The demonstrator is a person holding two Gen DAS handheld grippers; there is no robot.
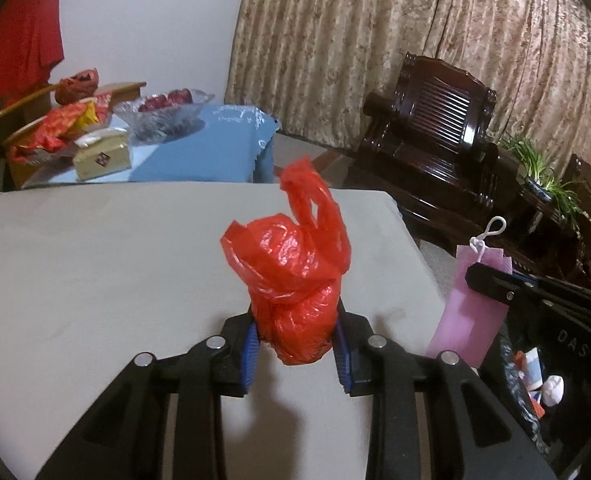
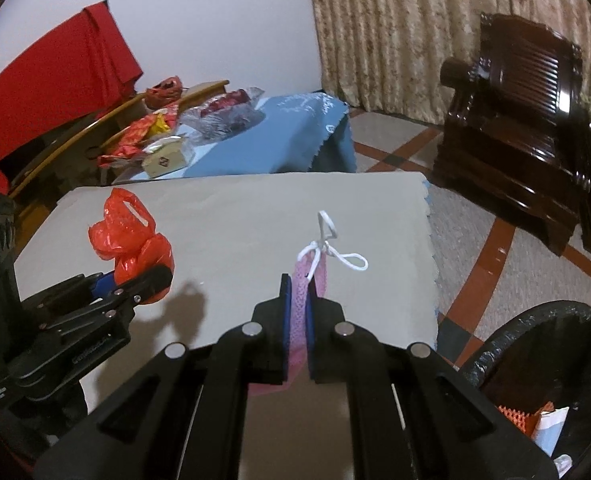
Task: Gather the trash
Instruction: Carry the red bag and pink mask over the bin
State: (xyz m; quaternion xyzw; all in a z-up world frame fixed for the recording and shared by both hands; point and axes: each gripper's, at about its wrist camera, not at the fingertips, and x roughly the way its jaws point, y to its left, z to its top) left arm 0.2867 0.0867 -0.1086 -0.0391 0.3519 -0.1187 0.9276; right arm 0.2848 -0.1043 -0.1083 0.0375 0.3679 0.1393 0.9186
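My left gripper [image 1: 295,344] is shut on a crumpled red plastic bag [image 1: 291,264] and holds it above the beige table [image 1: 95,264]. It also shows in the right wrist view, the gripper [image 2: 135,280] at the left with the red bag [image 2: 129,240]. My right gripper [image 2: 300,316] is shut on a pink face mask [image 2: 309,280] with white ear loops [image 2: 335,248], above the table [image 2: 235,216]. In the left wrist view the mask [image 1: 463,300] hangs at the right, past the table edge. A black bin [image 2: 543,368] with a black liner holds trash at the lower right.
A second table with a blue cloth [image 1: 199,152] stands behind, with a glass bowl [image 1: 163,110], a gold box [image 1: 101,158] and red packages. A dark wooden armchair [image 1: 431,120] and a potted plant [image 1: 535,168] stand to the right. Curtains hang behind.
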